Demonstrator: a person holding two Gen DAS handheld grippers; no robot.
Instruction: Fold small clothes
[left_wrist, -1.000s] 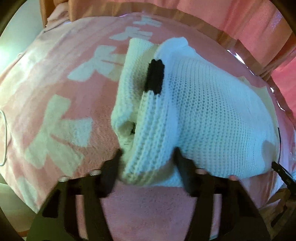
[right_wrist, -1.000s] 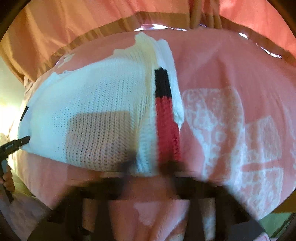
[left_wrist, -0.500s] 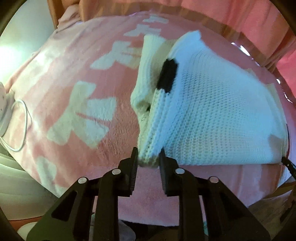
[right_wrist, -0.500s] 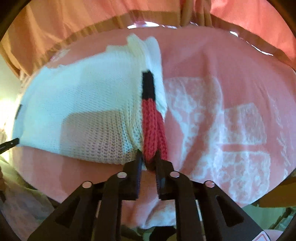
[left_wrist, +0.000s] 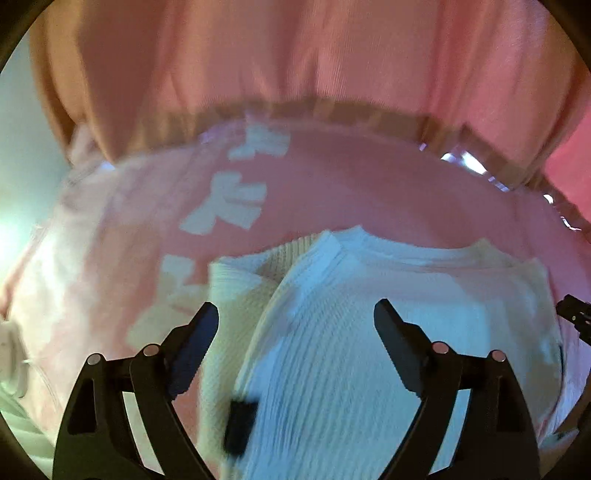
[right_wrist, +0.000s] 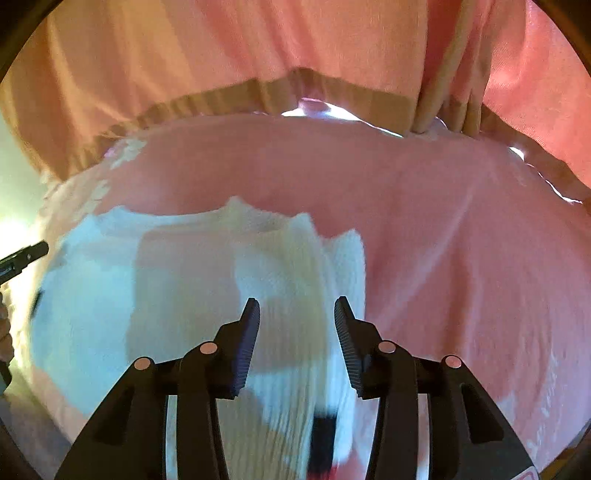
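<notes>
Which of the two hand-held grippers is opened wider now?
The left hand-held gripper: its fingers stand far apart over the white knit sweater. The right hand-held gripper shows a narrower gap.

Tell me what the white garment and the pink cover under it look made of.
The white ribbed sweater looks like chunky knit yarn, matte: parallel ribs show despite the blur. The pink blanket with pale printed shapes looks like soft fleece or plush, fuzzy and non-shiny; the exact fibre is unclear.

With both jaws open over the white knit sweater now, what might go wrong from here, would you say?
1. Neither the left gripper nor the right gripper holds the white sweater, so its folded-in sleeves may spring open.
2. Both views are motion-blurred; regrasping now could also pinch the pink blanket beneath it.
</notes>
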